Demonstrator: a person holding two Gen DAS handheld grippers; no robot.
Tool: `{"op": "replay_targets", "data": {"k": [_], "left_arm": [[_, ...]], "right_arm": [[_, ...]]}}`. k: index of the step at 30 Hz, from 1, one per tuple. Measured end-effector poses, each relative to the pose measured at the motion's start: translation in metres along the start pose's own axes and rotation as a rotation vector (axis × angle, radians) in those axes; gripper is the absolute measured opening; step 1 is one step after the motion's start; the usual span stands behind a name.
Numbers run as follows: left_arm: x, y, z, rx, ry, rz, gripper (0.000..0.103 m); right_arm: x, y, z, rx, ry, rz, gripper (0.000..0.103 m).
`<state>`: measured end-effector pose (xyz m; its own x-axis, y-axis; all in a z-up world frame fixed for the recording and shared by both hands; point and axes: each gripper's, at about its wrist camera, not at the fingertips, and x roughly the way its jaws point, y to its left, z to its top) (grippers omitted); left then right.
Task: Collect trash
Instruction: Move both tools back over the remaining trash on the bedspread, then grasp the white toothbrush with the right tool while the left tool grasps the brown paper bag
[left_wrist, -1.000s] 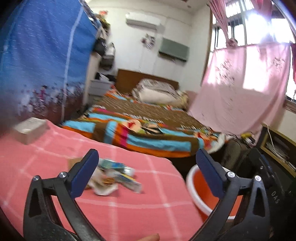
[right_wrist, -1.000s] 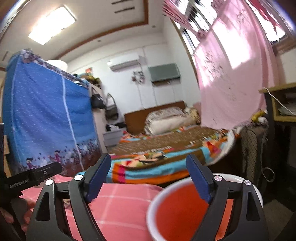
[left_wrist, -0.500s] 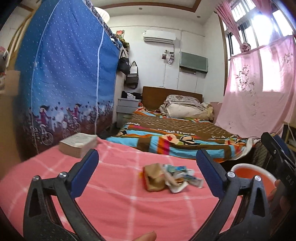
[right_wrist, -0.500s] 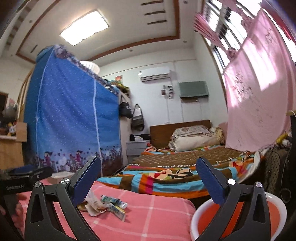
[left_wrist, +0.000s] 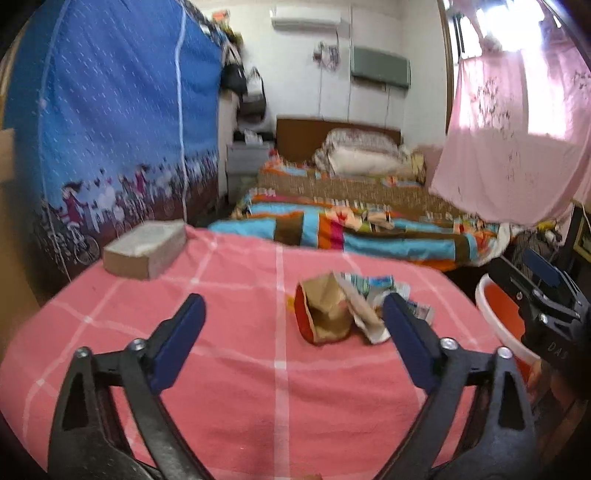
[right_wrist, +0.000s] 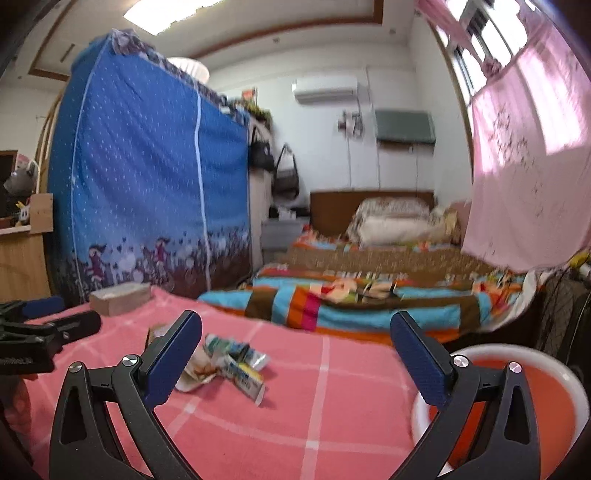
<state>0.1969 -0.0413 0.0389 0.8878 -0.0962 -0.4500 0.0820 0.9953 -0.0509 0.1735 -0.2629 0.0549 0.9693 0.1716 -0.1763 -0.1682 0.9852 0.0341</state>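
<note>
A heap of trash lies on the pink checked cloth (left_wrist: 258, 387): a crumpled brown paper bag (left_wrist: 328, 310) and several printed wrappers (left_wrist: 373, 291). My left gripper (left_wrist: 291, 306) hovers low just short of the heap. Its jaws are closing with nothing between the pads, and the right fingertip overlaps the wrappers in view. My right gripper (right_wrist: 295, 321) stands open and empty, with the wrappers (right_wrist: 236, 362) ahead near its left finger. An orange basin with a white rim (right_wrist: 491, 349) sits by its right finger. The basin rim (left_wrist: 484, 295) shows behind the right gripper's body (left_wrist: 543, 295).
A grey-brown box (left_wrist: 147, 247) rests at the cloth's far left corner. Beyond the cloth is a bed with a striped blanket (left_wrist: 351, 236). A blue fabric wardrobe (left_wrist: 110, 129) stands to the left and a pink curtain (left_wrist: 509, 129) hangs to the right.
Both views swung left and dipped. The trash heap came closer between the left fingers, which narrowed a little. In the right wrist view the basin slid to the lower right and the wrappers appeared.
</note>
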Motion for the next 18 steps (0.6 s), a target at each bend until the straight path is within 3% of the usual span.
{"op": "replay_targets", "data": {"k": [10, 12, 18], "left_arm": [[0.049, -0.003, -0.010, -0.032, 0.285, -0.084, 0.042], [0.054, -0.004, -0.011, -0.047, 0.317, -0.099, 0.032], [0.059, -0.003, -0.012, -0.098, 0.348, -0.116, 0.020]], "right_arm": [[0.042, 0.003, -0.015, 0.015, 0.255, 0.107, 0.068], [0.052, 0.005, -0.020, 0.011, 0.319, 0.130, 0.064], [0.074, 0.012, -0.034, 0.001, 0.460, 0.176, 0.047]]}}
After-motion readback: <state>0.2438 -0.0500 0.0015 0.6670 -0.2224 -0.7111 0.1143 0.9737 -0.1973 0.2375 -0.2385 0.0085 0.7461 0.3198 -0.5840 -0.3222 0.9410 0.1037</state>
